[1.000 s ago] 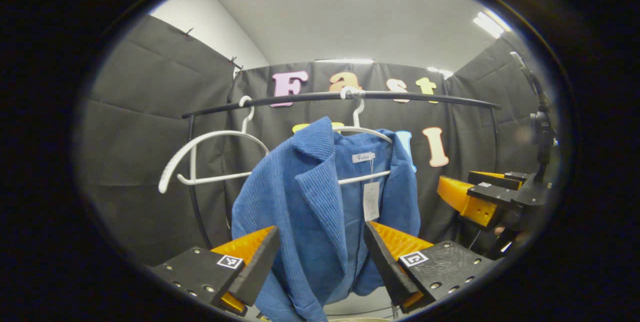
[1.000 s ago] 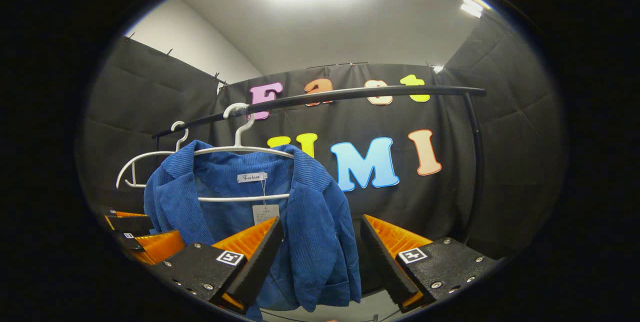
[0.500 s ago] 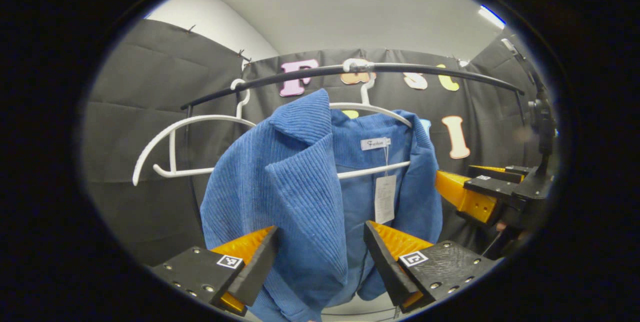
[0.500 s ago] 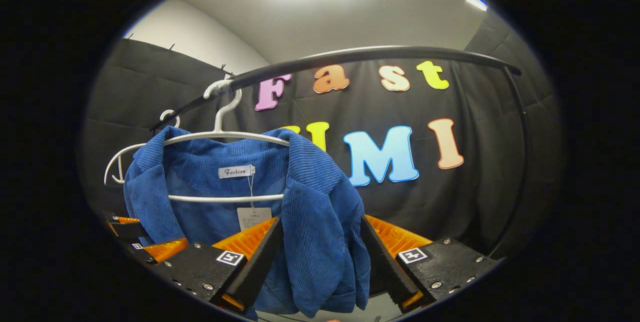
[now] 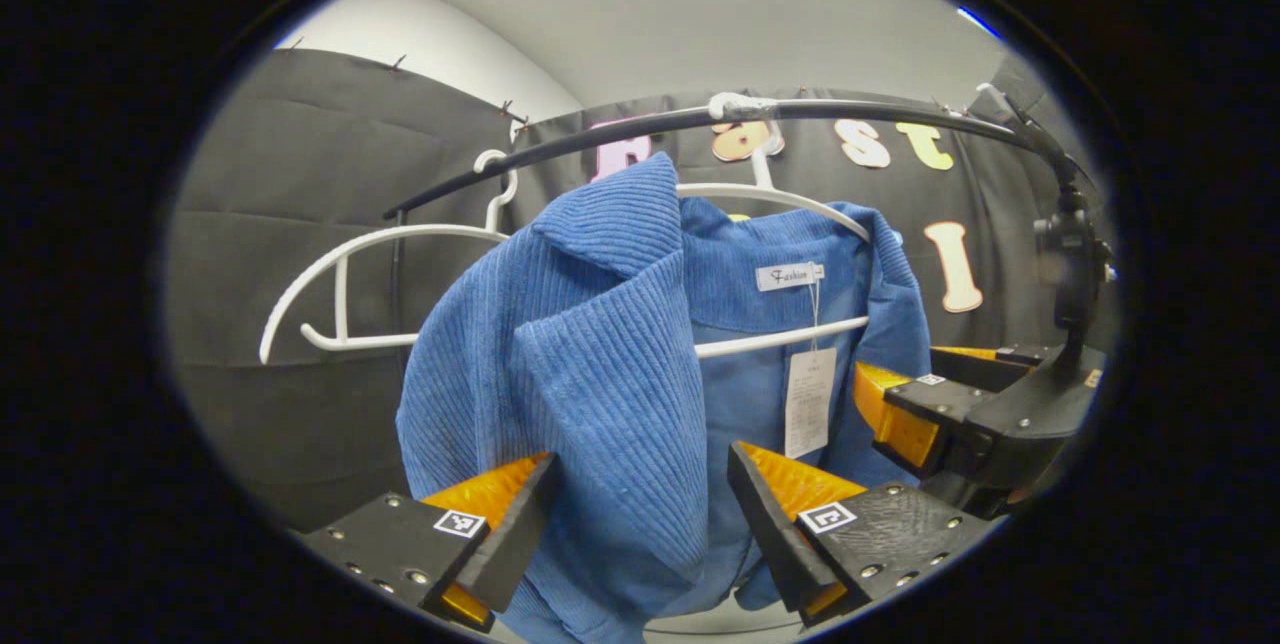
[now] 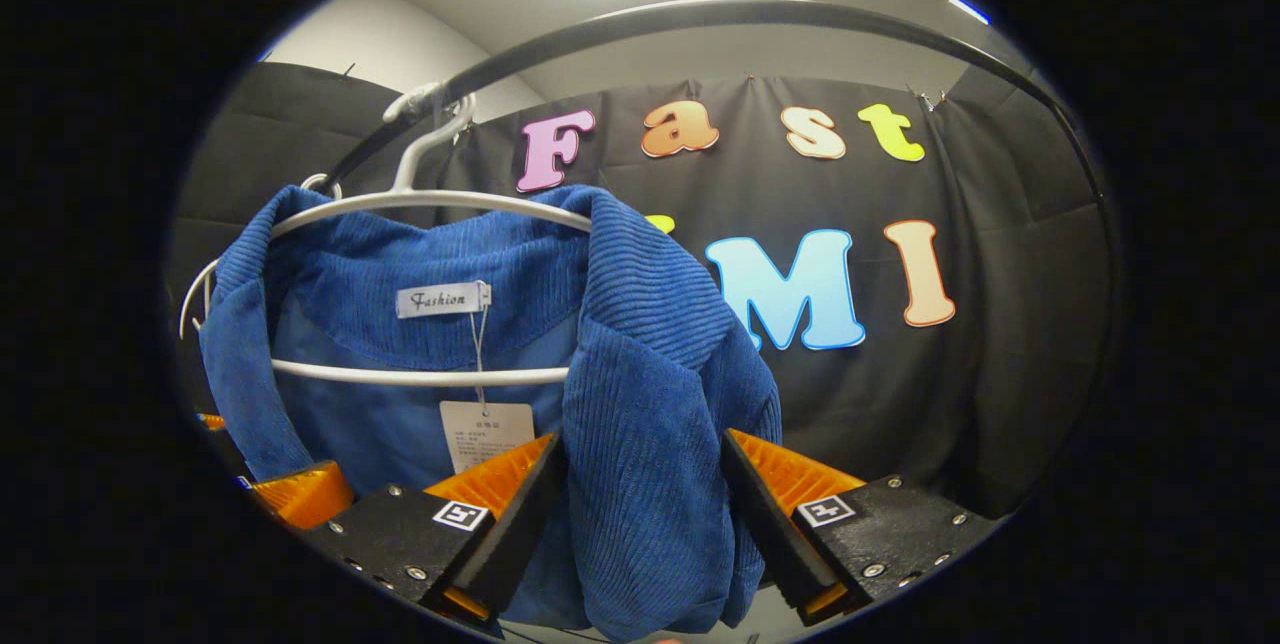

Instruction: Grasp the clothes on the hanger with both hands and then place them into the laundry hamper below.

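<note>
Two grippers reach up at a blue jacket (image 5: 600,344) hanging on a white hanger (image 5: 770,199) on the black rail (image 5: 600,139). The left gripper (image 5: 640,514) is spread wide around the jacket's one front side. The right gripper (image 6: 645,504) is spread wide around the other side, with cloth between its fingers.

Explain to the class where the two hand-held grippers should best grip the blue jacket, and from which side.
Probably the two front panels below the lapels. The blue jacket hangs open toward both grippers on the white hanger, so each thick hanging fold already sits between open fingers; come straight on from the front.
</note>
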